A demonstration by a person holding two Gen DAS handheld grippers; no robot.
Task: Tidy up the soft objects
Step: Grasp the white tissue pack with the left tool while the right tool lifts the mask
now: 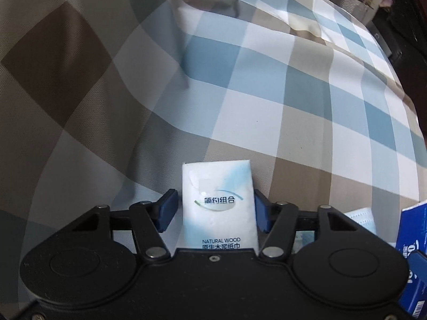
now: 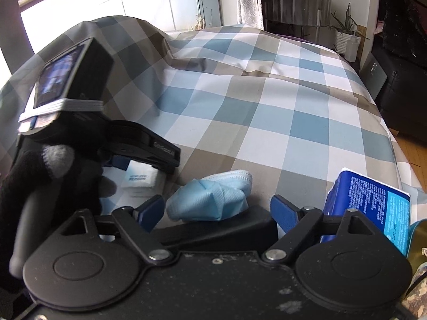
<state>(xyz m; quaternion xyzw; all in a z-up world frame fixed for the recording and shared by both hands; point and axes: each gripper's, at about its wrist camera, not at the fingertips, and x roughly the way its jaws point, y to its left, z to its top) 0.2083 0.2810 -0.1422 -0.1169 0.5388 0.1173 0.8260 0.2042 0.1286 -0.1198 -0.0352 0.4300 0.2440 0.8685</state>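
In the left wrist view a white tissue pack (image 1: pixel 219 205) with a blue swirl stands between the blue pads of my left gripper (image 1: pixel 213 209). The jaws stand close on both its sides, though a thin gap shows on the left. In the right wrist view my right gripper (image 2: pixel 216 209) is open and empty, its jaws either side of a crumpled light-blue face mask (image 2: pixel 210 198) lying on the bed. The left gripper and its tissue pack (image 2: pixel 140 178) show at left there. A blue tissue box (image 2: pixel 371 208) stands at right.
The bed is covered by a blue, beige and white checked sheet (image 2: pixel 267 106). A black wedge-shaped object (image 2: pixel 226 229) lies under the mask. A dark cabinet (image 2: pixel 400 85), potted plant (image 2: pixel 344 34) and wooden floor are beyond the bed's right edge. A window is at back left.
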